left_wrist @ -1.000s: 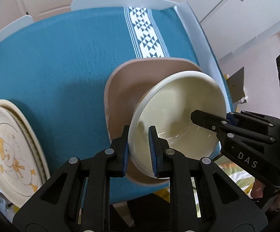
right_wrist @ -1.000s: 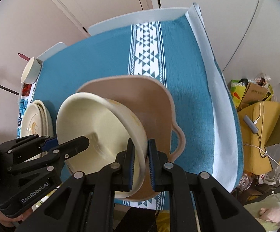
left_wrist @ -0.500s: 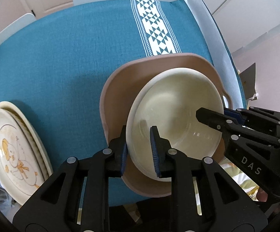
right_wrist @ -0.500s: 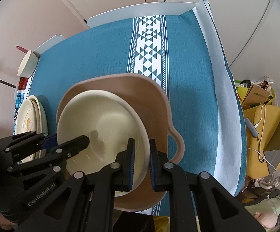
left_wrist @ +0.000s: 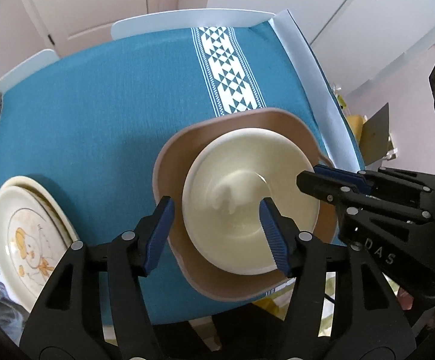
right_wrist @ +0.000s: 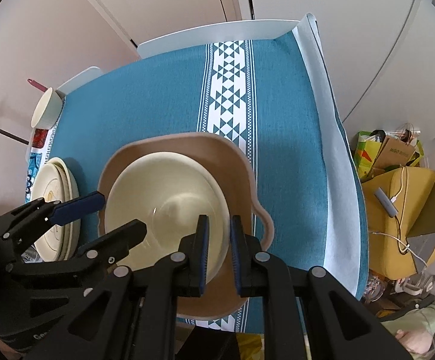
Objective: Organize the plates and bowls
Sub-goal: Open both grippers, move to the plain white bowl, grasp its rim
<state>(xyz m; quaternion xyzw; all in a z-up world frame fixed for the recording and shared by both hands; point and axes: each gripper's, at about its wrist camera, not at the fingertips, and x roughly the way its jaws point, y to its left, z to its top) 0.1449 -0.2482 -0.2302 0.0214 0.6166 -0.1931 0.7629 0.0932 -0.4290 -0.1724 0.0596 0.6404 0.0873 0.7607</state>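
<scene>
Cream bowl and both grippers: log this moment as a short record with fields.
cream bowl: sits inside the brown dish, upright
brown dish: on the teal tablecloth, near the front edge
left gripper: open, fingers straddle the bowl's near rim without touching
right gripper: narrow gap either side of the bowl's rim; whether it clamps, cannot tell
plate stack: to the left, duck-print plate on top
small cup: far left corner
</scene>
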